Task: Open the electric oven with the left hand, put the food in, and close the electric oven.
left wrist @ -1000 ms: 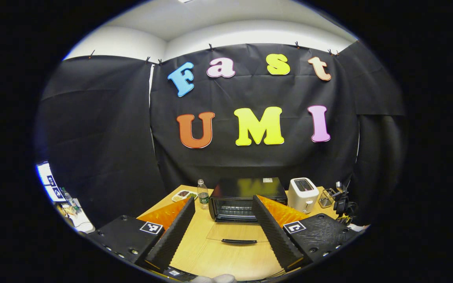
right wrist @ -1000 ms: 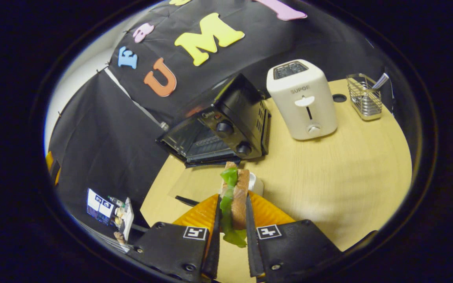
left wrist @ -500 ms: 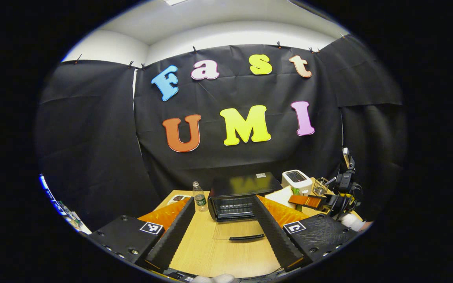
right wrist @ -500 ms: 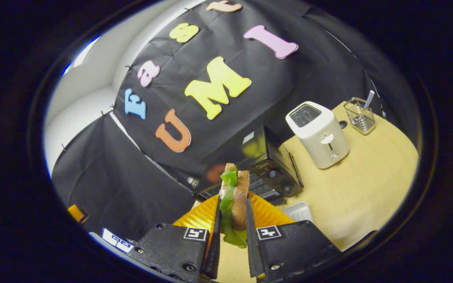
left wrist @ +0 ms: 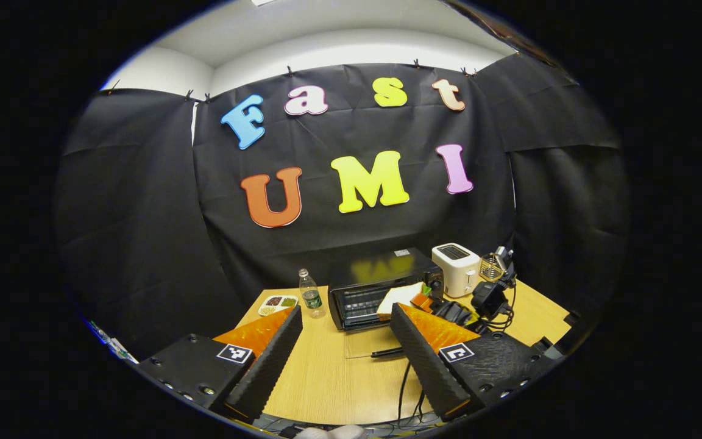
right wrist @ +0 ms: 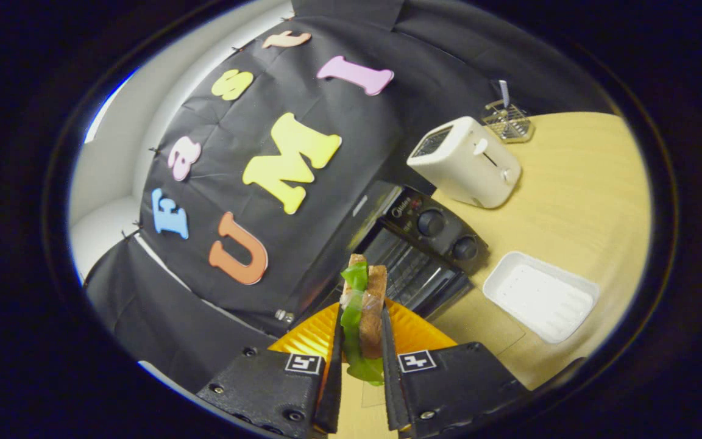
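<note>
Nearest the lens in the right gripper view, the right gripper (right wrist: 360, 341) clamps a sandwich (right wrist: 364, 311) edge-up between both fingers, with bread on one side and a green leaf hanging out on the other. Just beyond the sandwich stands the oven (right wrist: 415, 256), its door (right wrist: 497, 332) dropped flat onto the bench (right wrist: 576, 201), its rack bars showing and two knobs on its panel. Beside the door, on the bench, lies a white tray (right wrist: 540, 296). Farther along the back edge stands a toaster (right wrist: 464, 161), and past it, toward the far corner, a wire basket (right wrist: 508, 121).

At the near edge of the bench (left wrist: 326, 384) in the left gripper view, the left gripper (left wrist: 345, 329) hangs with its fingers spread wide and nothing between them. Between the fingers lies the glass door (left wrist: 375, 344) with its dark handle (left wrist: 387, 352) toward the lens. Beyond it the oven (left wrist: 384, 286) gapes, and the sandwich (left wrist: 401, 297) sits at its mouth, carried by the right gripper (left wrist: 433, 305), which reaches in from the right with cables trailing behind. Left of the oven stands a bottle (left wrist: 311, 294), and just left of that a dish (left wrist: 278, 303) near the bench's left edge. Right of the oven are the toaster (left wrist: 456, 269) and the basket (left wrist: 491, 266) at the back edge.
</note>
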### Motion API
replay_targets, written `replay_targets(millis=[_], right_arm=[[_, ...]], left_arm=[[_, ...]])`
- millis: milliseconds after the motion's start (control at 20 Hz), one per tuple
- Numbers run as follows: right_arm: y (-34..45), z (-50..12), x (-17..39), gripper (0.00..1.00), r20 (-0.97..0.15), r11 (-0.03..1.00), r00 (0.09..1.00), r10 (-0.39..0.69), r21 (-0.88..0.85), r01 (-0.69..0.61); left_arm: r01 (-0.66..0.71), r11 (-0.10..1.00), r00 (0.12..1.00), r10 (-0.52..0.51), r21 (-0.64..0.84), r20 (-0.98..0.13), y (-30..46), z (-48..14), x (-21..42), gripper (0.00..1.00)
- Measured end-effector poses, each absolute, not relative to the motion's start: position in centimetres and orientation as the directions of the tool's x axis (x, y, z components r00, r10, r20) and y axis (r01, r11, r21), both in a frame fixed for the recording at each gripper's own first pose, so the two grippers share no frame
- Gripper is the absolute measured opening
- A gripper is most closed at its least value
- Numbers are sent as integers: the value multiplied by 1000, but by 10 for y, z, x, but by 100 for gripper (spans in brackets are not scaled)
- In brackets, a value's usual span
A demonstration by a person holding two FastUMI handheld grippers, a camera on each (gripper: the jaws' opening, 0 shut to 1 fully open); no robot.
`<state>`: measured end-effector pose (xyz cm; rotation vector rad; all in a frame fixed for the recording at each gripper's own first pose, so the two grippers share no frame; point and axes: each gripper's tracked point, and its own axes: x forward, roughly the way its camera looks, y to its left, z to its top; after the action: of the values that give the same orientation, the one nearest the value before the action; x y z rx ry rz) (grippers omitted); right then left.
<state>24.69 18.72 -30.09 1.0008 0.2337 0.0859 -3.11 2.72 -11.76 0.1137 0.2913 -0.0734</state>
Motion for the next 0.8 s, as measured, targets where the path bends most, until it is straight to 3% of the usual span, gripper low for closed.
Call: replay_targets(millis=[600,650,700,750,800], right_arm=[[246,-357,346,33,-247,392,967,53,896,208],[244,-359,355,23,-246,374,968,48,903,211],[245,-360,362,23,-250,383,968,34,897,219],[243,-365,367,32,-266,393,964,16,888,238],[243,-370,371,34,-285,379,958,9,888,261]], left_arm=[[71,991,927,-24,112,-373,82,-155,-22,96],[69,992,927,-24,107,-375,84,-156,-20,96],[70,992,925,-27,101,-379,86,-158,-18,96],[70,993,923,-28,97,-384,88,-160,-17,96],[68,993,923,-27,94,-385,89,-160,-16,96]])
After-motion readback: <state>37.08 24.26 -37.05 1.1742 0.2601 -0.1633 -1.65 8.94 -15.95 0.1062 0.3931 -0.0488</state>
